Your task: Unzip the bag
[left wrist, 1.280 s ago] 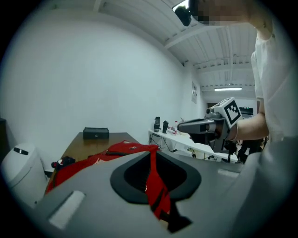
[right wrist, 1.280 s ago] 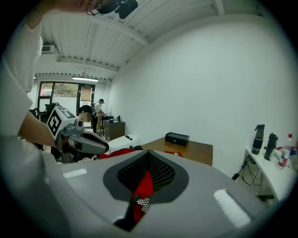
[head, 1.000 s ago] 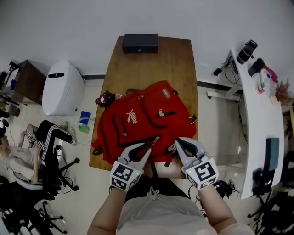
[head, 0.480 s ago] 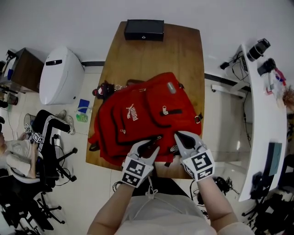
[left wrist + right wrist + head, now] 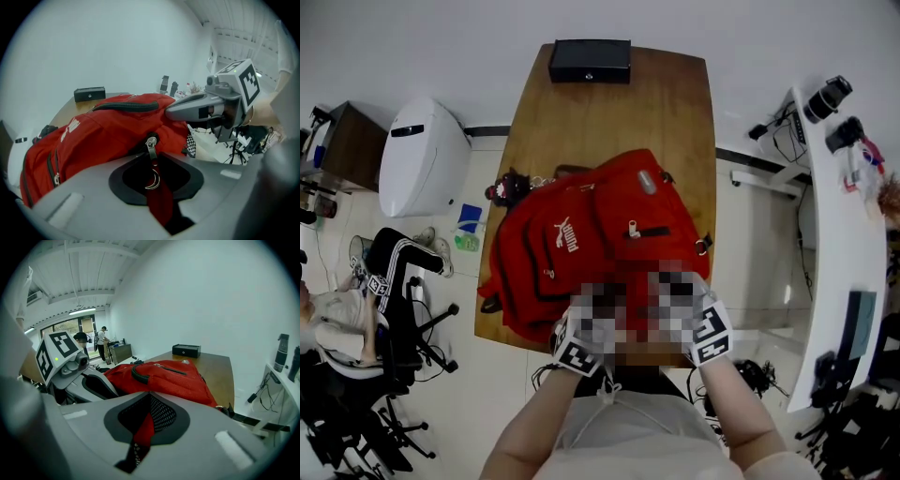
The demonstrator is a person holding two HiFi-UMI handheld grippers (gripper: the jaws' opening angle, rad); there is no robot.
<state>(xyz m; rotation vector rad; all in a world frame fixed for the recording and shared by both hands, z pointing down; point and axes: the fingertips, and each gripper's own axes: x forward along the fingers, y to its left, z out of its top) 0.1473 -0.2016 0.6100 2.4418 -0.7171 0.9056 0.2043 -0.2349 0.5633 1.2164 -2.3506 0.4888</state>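
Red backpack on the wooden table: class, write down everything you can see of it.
The red backpack looks like woven fabric and lies front up on the wooden table. It has black zips, a white logo on one pocket, a black ribbed handle and black mesh. The left gripper has its jaws closing on the red pull tab below a metal slider. The right gripper pinches red fabric and mesh.

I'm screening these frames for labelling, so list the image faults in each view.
Head view: even lighting, but a mosaic patch hides the near edge of the red backpack. Left gripper view: strong fisheye bending, black corners, zipper pull sharp, close foreground soft. Right gripper view: same distortion, ceiling beams bowed.
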